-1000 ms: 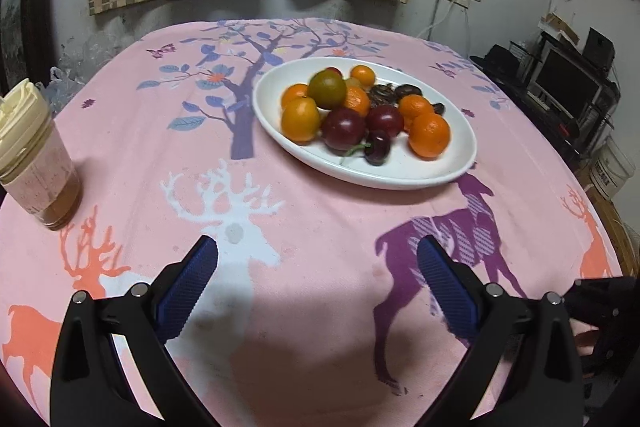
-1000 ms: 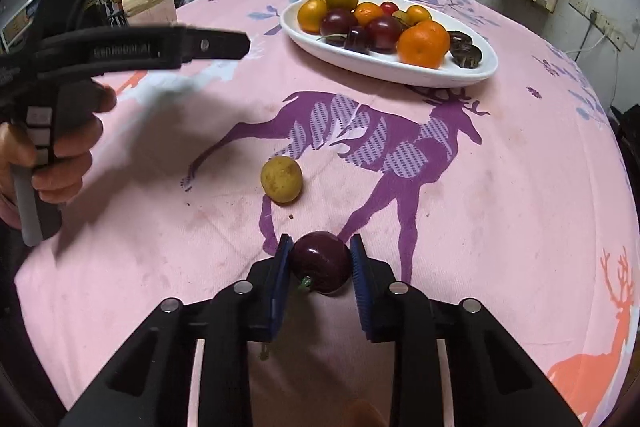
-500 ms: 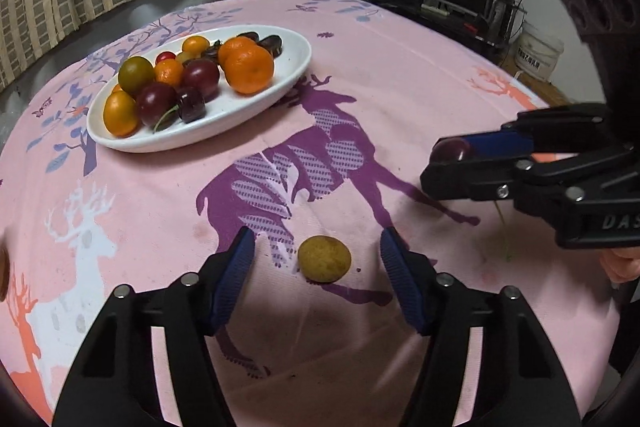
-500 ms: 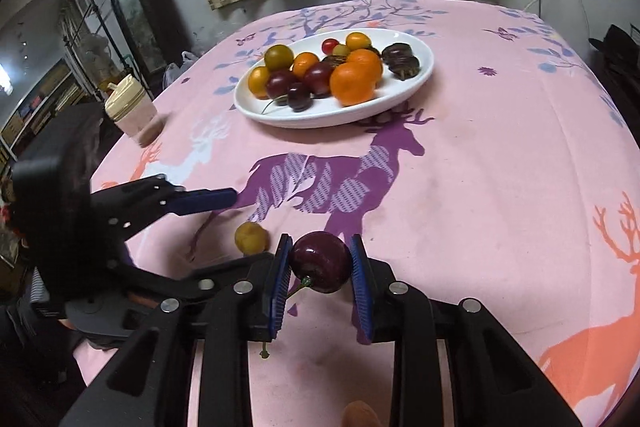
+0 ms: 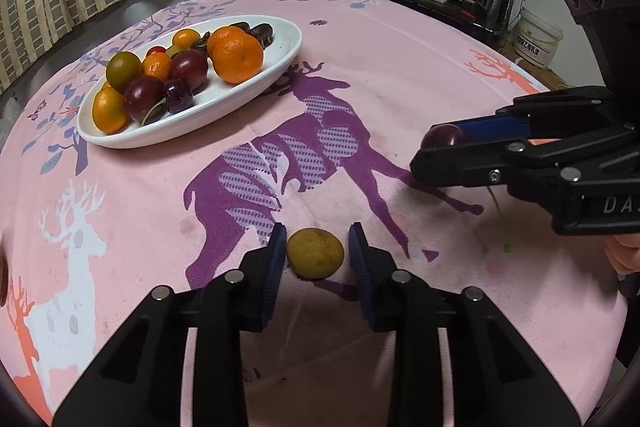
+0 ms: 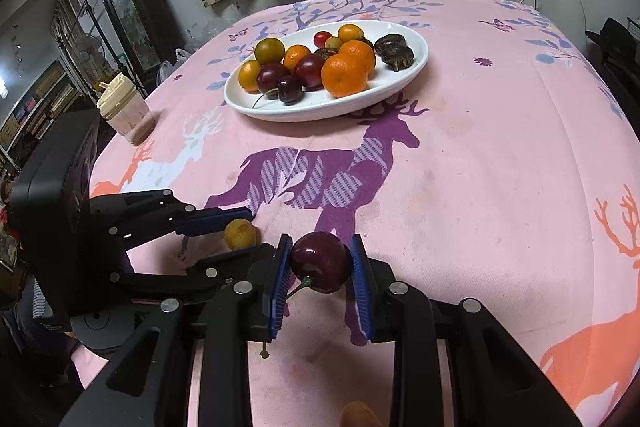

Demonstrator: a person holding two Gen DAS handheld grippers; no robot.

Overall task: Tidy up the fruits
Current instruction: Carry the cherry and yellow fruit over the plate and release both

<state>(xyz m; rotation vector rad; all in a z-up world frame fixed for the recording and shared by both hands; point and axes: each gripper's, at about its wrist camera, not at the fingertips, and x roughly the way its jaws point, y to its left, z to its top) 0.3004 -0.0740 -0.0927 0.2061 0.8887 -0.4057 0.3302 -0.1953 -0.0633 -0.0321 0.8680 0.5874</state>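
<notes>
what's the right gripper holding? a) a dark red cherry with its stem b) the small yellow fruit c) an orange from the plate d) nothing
a: in the right wrist view the right gripper has both blue pads pressed on a dark red cherry, whose stem hangs below; the small yellow fruit sits between the left gripper's fingers instead.

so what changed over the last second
The left gripper swung from facing the plate over to the yellow fruit on the cloth and shut on it. The right gripper kept its grip on the dark cherry; the white plate stayed put.
</notes>
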